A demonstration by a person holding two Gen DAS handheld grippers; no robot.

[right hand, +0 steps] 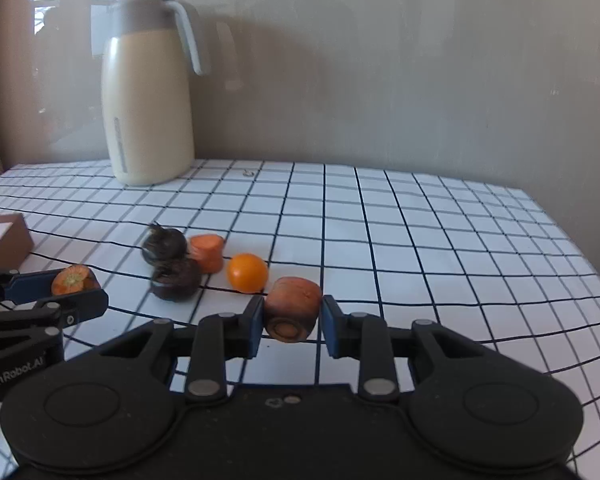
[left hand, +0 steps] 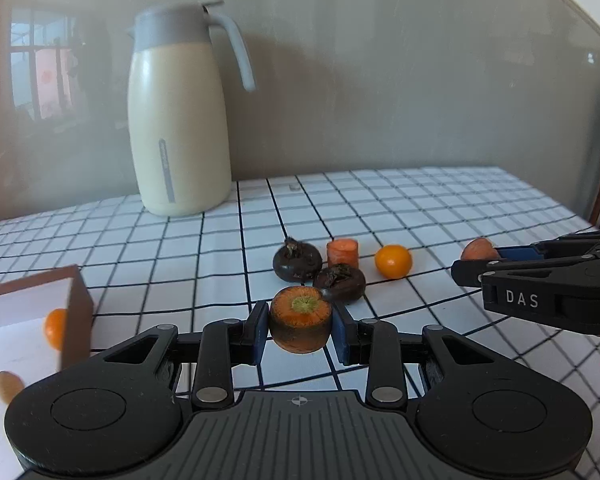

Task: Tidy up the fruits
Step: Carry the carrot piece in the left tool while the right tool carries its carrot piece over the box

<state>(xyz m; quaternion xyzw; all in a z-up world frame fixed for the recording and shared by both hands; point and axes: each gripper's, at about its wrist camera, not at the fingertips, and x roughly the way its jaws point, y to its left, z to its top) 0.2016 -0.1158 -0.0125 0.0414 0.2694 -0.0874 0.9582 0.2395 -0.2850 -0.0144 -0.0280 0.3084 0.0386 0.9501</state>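
My left gripper [left hand: 300,330] is shut on a carrot top piece [left hand: 301,320] with a green core, held just above the checked tablecloth. My right gripper [right hand: 291,316] is shut on a second carrot chunk [right hand: 292,308], also lifted. Each gripper shows in the other's view: the right gripper [left hand: 466,268] at the right edge, the left gripper [right hand: 96,296] at the left. On the cloth between them lie two dark water chestnuts [left hand: 298,260] [left hand: 340,282], a small carrot piece [left hand: 342,253] and an orange round fruit [left hand: 393,261].
A cream thermos jug [left hand: 180,120] stands at the back left near the wall. A brown box with a white inside [left hand: 40,312] sits at the left and holds an orange fruit [left hand: 56,328]. The table's edge [right hand: 580,264] runs along the right.
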